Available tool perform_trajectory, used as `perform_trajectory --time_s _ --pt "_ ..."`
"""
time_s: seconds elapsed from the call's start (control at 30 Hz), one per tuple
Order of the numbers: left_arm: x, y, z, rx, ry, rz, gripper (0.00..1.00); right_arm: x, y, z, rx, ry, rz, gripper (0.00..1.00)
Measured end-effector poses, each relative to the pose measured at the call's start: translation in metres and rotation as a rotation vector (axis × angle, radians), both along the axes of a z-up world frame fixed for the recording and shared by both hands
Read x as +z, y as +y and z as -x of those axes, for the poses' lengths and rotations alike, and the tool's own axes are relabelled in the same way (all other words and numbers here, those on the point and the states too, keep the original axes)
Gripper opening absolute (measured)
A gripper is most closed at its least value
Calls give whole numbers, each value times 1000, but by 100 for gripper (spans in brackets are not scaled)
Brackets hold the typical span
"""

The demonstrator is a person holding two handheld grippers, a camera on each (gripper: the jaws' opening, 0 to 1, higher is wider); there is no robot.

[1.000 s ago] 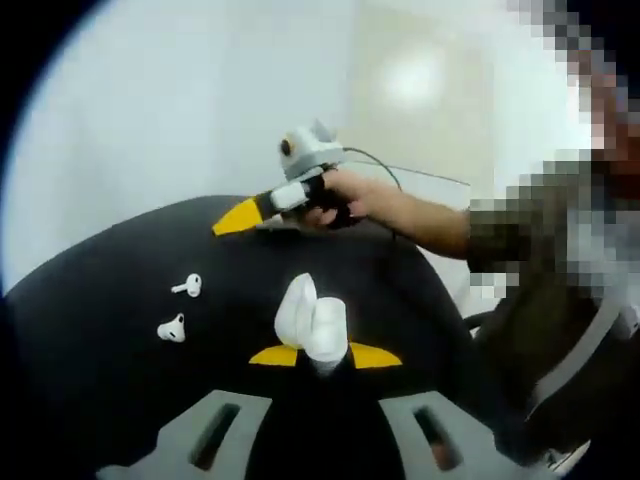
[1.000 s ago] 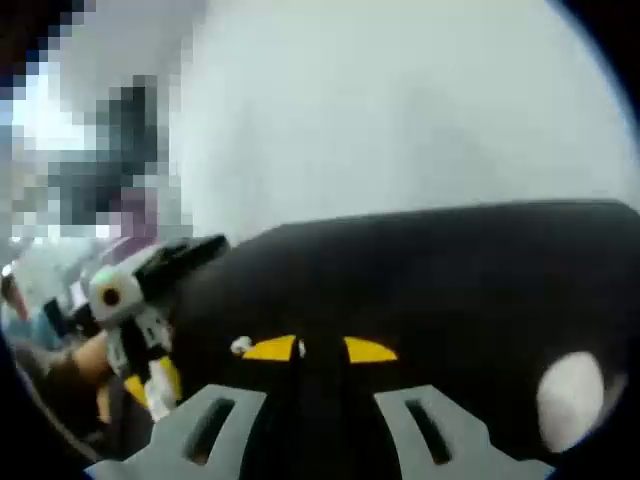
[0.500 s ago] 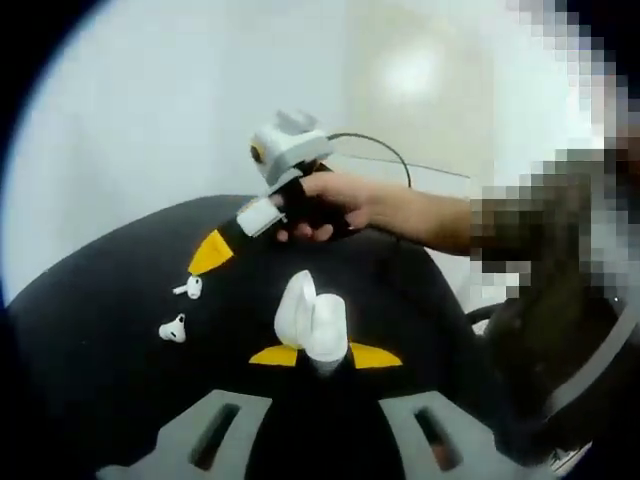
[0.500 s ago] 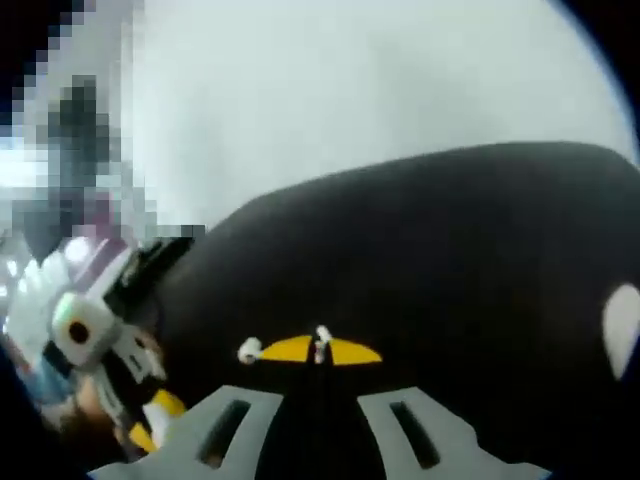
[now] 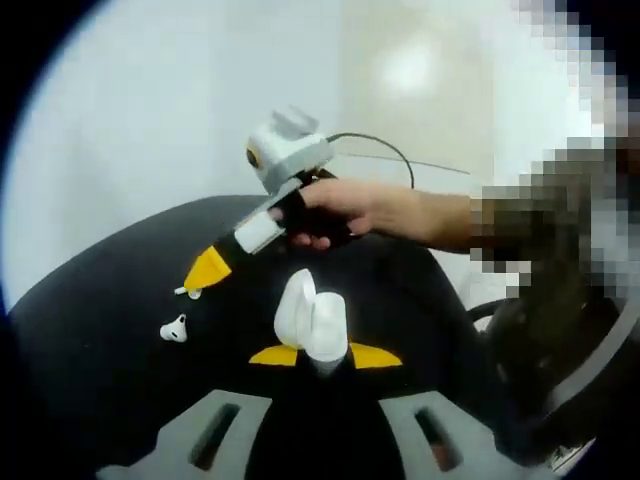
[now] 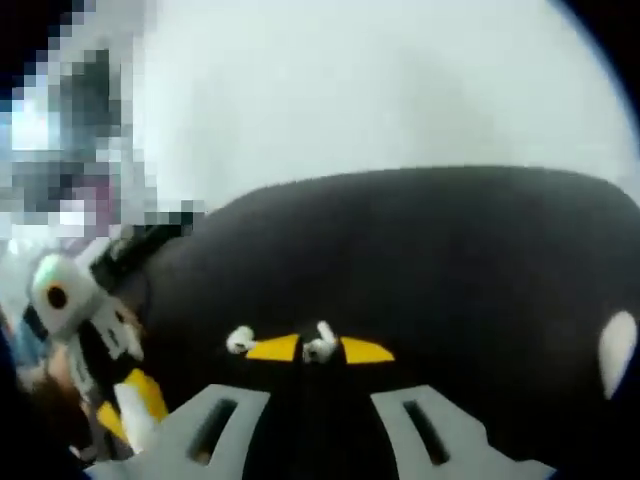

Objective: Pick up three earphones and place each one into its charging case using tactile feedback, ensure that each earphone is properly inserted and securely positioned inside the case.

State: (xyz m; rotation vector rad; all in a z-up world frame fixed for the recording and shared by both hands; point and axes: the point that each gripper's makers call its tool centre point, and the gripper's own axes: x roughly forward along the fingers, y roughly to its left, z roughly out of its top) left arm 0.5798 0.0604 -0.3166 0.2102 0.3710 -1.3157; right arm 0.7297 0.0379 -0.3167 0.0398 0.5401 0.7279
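Right gripper (image 6: 320,350) clenched on 1 earphone (image 6: 320,346); open charging case (image 5: 312,322), grasped by left gripper (image 5: 325,356), lies leftward.

Grey hand-held gripper (image 5: 207,271), yellow tips, black cable (image 5: 375,147)

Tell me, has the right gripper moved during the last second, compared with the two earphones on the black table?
Yes. In the left gripper view, the right gripper came down from beyond the two earphones onto the farther earphone; the nearer earphone lies untouched.
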Motion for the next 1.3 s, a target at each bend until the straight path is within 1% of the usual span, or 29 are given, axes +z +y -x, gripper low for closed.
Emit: perform_trajectory --time_s 0.1,0.17,0.27,0.33,0.43,0.47,0.5,0.53,0.57,0.6,0.63,0.67,0.7,0.77,0.9,0.97,1.03,1.1,1.2,1.27,1.3 --pt "0 0 0 1 6 2 14 1 -2 1 8 7 3 17" --pt "-1 1 0 1 5 1 14 4 -5 1 19 -16 36 18" --pt "-1 1 0 0 6 1 14 9 -15 -2 38 -85 120 18" --pt "-1 1 0 0 7 2 14 10 -17 -3 33 -91 124 18" --pt "-1 2 0 -1 9 3 14 12 -22 -5 34 -112 156 20" --pt "-1 3 0 0 9 3 14 13 -23 -4 21 -114 143 20" --pt "-1 3 0 -1 10 3 14 15 -19 -2 13 -89 93 20" --pt "-1 3 -1 0 11 4 14 14 -13 4 6 -26 33 20" --pt "-2 4 -1 0 12 4 14 12 -8 9 15 7 0 21" --pt "-2 4 -1 0 14 5 14 6 -4 14 33 28 12 25" --pt "-2 4 -1 0 14 4 14 1 -2 14 29 26 35 29" --pt "-2 5 -1 0 12 3 14 0 -1 13 34 -26 71 32" --pt "-2 5 -1 -1 9 2 14 0 0 12 33 -73 101 32" --pt "-2 8 -3 -1 7 2 14 -2 -1 8 22 -123 148 32" --pt "-2 9 -4 -2 12 4 14 -4 -7 7 29 -153 203 27" --pt "-2 11 -6 -3 14 4 14 -3 -17 5 23 -176 239 26" --pt "-1 17 -13 -3 16 4 14 -1 -26 1 15 -185 250 24" --pt "-1 19 -16 -2 13 1 14 1 -35 -4 -5 -184 245 23" --pt "-2 17 -14 -2 15 0 14 0 -39 -6 -6 -162 218 23" --pt "-2 16 -13 -2 15 -1 14 0 -30 -1 29 -127 146 23" --pt "-3 16 -12 -1 15 -2 14 1 -25 1 46 -97 97 23"
